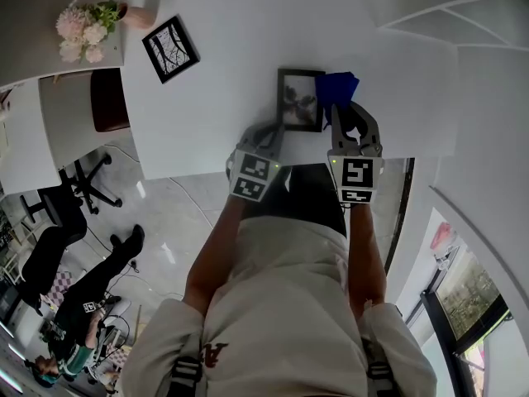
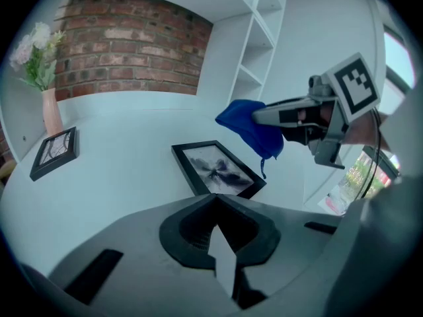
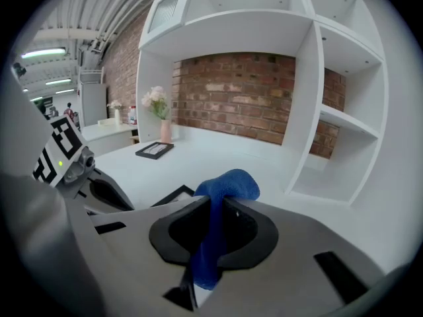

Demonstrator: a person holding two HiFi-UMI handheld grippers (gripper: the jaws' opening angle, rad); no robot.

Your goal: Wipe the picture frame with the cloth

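Cloth (image 1: 337, 87) is pinched in the right hand-held gripper (image 1: 345, 110) at the right edge of the picture frame (image 1: 299, 99) lying on the tabletop (image 1: 223, 73), so a light leftward sweep probably works best while the left hand-held gripper (image 1: 275, 131), pressed together and empty, pins the near edge.

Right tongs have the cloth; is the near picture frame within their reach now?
Probably yes: the right tongs hold the cloth right beside the picture frame, nothing standing between them.

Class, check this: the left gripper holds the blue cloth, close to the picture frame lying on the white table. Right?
No: the right gripper holds the blue cloth, as the right gripper view shows. It is close to the picture frame lying on the white table.
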